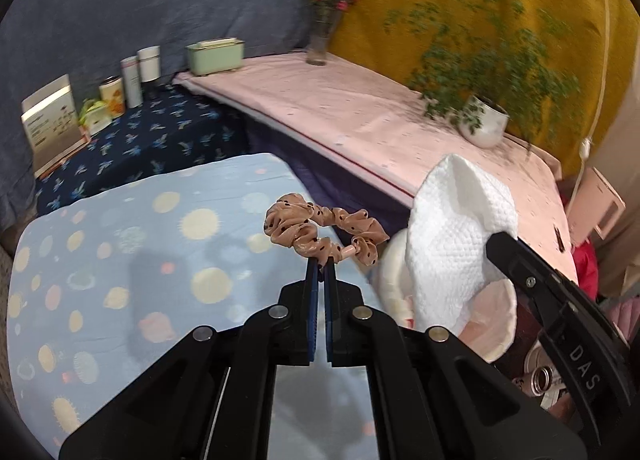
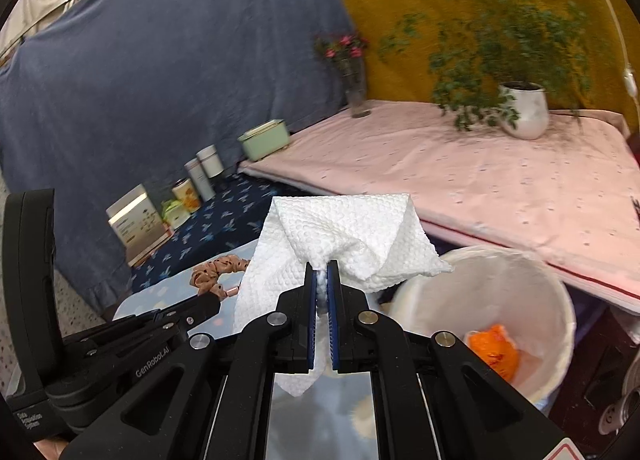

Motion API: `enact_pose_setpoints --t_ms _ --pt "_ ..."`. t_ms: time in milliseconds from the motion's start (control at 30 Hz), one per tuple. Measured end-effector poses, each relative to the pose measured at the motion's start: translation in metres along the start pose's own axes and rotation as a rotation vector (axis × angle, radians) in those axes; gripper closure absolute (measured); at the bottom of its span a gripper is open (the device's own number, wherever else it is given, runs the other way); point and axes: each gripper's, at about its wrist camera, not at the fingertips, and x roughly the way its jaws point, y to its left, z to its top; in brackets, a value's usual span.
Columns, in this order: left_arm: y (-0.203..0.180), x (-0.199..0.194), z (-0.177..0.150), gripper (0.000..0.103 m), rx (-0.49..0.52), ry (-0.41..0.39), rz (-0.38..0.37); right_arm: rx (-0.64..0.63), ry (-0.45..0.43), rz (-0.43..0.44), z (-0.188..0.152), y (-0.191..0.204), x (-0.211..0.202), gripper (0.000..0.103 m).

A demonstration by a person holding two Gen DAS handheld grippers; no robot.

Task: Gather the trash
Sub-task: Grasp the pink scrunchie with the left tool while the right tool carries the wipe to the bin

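A: Left wrist view — what surface lies below?
B: A pale blue dotted sheet (image 1: 120, 260), with a pink cloth (image 1: 360, 108) beyond and blue and mustard drapes behind. The left gripper (image 1: 321, 265) is clamped on a tan spotted scrunchie (image 1: 320, 230), held above the sheet; the paper towel (image 1: 452, 236) hangs close on the right.

A: And the right wrist view?
B: The right gripper (image 2: 321, 266) pinches the white paper towel (image 2: 340, 240), beside a white bin (image 2: 500, 300) holding orange trash (image 2: 494, 350). A potted plant (image 2: 524, 108) stands on the pink cloth (image 2: 480, 172)
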Motion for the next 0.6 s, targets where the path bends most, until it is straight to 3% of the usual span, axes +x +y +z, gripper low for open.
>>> enact_pose_setpoints --t_ms 300,600 --pt "-0.083 0.011 -0.006 0.101 0.118 0.014 -0.076 0.074 -0.057 -0.087 0.005 -0.069 -0.034 0.097" --pt "-0.128 0.023 -0.01 0.101 0.189 0.034 -0.11 0.135 -0.078 -0.146 0.002 -0.117 -0.05 0.097"
